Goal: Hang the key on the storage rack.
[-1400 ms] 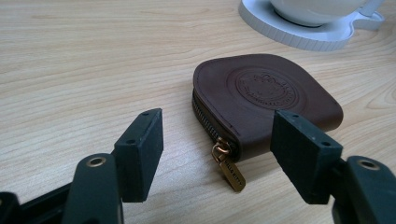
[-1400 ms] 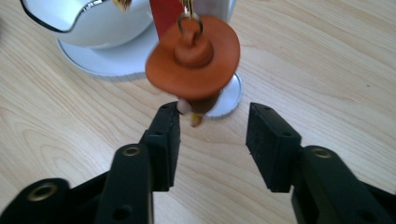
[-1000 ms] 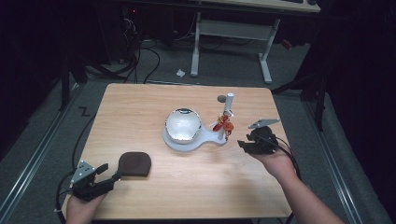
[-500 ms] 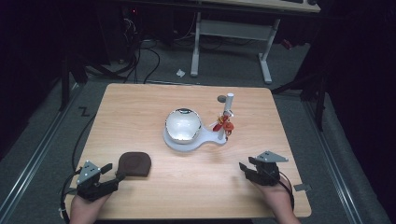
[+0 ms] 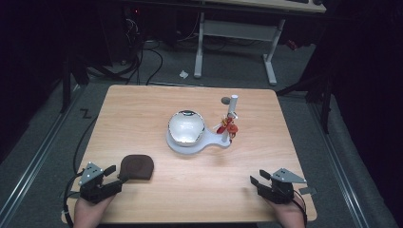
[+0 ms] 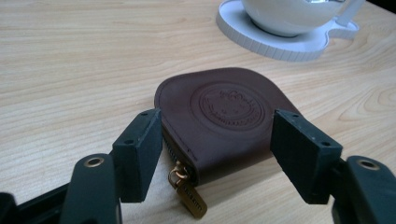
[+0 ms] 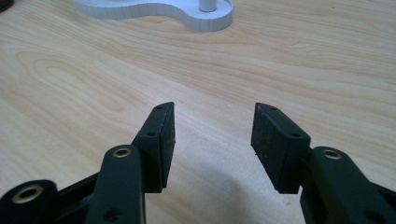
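While the left tongs [image 6: 219, 154] stood open astride the brown pouch [image 6: 224, 119] at the desk's [image 5: 142, 109] near left, a square, even squeeze looked wisest; the right tongs [image 7: 212, 140], just opening, held nothing.

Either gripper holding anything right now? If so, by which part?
Nothing is held. The left gripper has open jaws flanking the zipper end of the brown pouch without pressing it. The right gripper is open over bare table.
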The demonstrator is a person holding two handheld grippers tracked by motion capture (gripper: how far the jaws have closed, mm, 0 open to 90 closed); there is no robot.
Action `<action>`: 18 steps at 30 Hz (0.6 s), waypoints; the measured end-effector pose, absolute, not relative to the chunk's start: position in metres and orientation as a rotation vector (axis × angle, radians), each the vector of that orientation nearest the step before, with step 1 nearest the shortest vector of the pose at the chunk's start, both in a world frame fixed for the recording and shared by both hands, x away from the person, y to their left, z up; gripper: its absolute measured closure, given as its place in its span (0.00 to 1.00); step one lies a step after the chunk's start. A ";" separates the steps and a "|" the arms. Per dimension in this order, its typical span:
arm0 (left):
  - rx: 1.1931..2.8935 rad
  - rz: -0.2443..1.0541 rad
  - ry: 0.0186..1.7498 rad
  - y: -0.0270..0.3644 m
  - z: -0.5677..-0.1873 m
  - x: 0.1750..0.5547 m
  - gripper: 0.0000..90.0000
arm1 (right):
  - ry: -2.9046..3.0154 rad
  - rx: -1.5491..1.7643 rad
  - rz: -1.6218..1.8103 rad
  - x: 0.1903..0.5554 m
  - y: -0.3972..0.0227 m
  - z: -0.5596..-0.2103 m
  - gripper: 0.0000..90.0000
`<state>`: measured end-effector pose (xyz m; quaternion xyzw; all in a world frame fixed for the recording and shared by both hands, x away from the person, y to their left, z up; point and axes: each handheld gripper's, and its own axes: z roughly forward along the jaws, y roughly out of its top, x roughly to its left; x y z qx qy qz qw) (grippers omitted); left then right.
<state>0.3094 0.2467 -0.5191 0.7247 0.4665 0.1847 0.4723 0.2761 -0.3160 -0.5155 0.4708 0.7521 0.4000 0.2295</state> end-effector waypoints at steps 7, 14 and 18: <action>1.729 0.430 1.187 0.249 -0.520 0.321 0.50 | 2.090 1.282 1.101 0.277 -0.313 -0.518 0.56; 1.702 0.530 1.322 0.264 -0.525 0.330 0.91 | 2.109 1.274 1.102 0.279 -0.310 -0.520 0.56; 1.838 0.505 1.329 0.258 -0.536 0.329 0.99 | 2.100 1.272 1.104 0.277 -0.311 -0.519 0.57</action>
